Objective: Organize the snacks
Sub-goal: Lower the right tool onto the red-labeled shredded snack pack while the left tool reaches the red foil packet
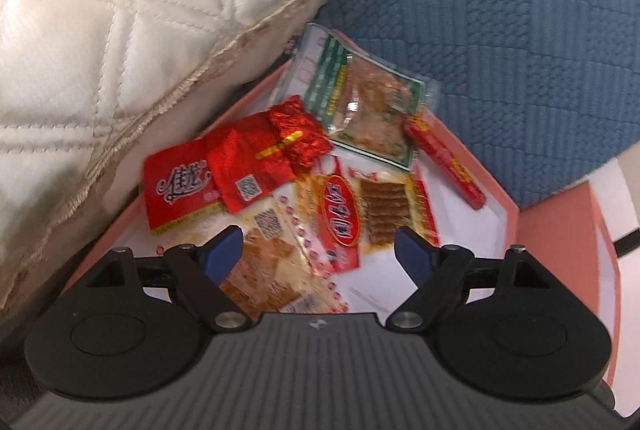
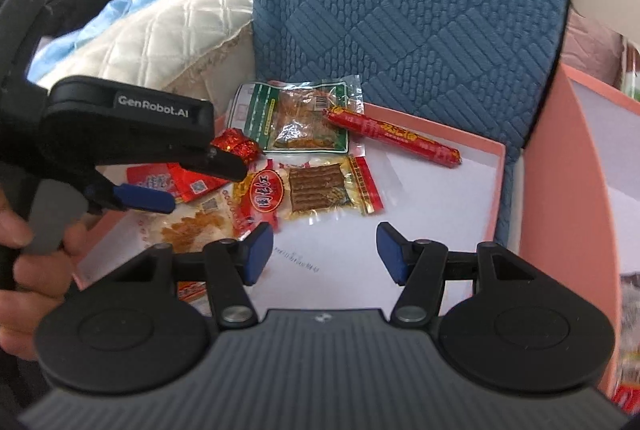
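Plainly, "GenRobot.AI" marks the released left tool (image 2: 160, 190); right tool (image 2: 325, 254) gapes above snacks (image 2: 316, 186).

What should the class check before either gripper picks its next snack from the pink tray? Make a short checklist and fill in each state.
1. Left gripper open, holding nothing: ok.
2. Right gripper open, holding nothing: ok.
3. Red sausage lies apart from the grippers, reachable: ok.
4. Snacks lie singly: not ok, the foil candy sits on the red packet.
5. Tray has bare floor: ok.
6. Where the snacks should go: cannot tell.
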`<move>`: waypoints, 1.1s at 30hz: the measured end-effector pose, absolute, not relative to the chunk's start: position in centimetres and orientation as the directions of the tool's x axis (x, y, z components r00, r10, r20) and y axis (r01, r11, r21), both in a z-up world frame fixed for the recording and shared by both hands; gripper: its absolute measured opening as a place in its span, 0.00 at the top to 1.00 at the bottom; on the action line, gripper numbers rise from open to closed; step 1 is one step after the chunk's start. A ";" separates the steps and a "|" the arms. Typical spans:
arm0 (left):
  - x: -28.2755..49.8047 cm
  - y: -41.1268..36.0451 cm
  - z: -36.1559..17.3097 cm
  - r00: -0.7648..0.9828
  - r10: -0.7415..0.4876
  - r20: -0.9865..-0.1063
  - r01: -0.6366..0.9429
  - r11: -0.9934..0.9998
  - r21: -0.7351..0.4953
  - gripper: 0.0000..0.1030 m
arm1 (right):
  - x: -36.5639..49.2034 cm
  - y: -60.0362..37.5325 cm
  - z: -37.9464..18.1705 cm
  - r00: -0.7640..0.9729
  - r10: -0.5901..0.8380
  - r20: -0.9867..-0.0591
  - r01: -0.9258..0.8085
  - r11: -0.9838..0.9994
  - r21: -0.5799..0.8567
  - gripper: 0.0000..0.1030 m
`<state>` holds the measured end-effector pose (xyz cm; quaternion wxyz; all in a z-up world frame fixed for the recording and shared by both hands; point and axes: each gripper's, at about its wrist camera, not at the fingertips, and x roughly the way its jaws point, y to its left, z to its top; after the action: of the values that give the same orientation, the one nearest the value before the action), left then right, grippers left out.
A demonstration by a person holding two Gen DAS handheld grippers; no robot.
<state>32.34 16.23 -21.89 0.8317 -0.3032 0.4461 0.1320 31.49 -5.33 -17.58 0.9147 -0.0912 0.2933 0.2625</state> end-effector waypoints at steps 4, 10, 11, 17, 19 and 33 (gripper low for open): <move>33.0 16.5 -22.5 0.554 -0.035 -0.832 -0.507 0.779 -0.370 0.17 | 33.3 -4.7 -18.2 0.645 0.461 -0.609 -0.573 0.819 0.013 0.41; 33.0 17.1 -22.9 0.551 -0.031 -0.834 -0.532 0.757 -0.379 0.17 | 35.2 -3.1 -19.6 0.545 0.522 -0.657 -0.665 0.746 0.041 0.37; 33.0 17.2 -23.0 0.550 -0.030 -0.834 -0.537 0.752 -0.382 0.17 | 35.3 -2.9 -19.7 0.530 0.532 -0.661 -0.679 0.733 0.046 0.32; 32.8 18.1 -23.3 0.552 -0.040 -0.833 -0.551 0.732 -0.400 0.17 | 35.0 -1.3 -20.6 0.425 0.578 -0.696 -0.757 0.649 0.076 0.19; 32.6 18.4 -23.3 0.553 -0.044 -0.832 -0.557 0.723 -0.408 0.17 | 35.0 -0.9 -21.3 0.422 0.556 -0.716 -0.763 0.645 0.052 0.19; 31.5 19.4 -23.3 0.569 -0.057 -0.820 -0.577 0.683 -0.448 0.17 | 33.8 -0.4 -21.6 0.385 0.623 -0.681 -0.817 0.573 0.063 0.22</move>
<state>31.50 19.44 -23.32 0.8075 -0.3641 0.4353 0.1609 33.80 -0.35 -21.58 0.8196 -0.1433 0.3387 0.4394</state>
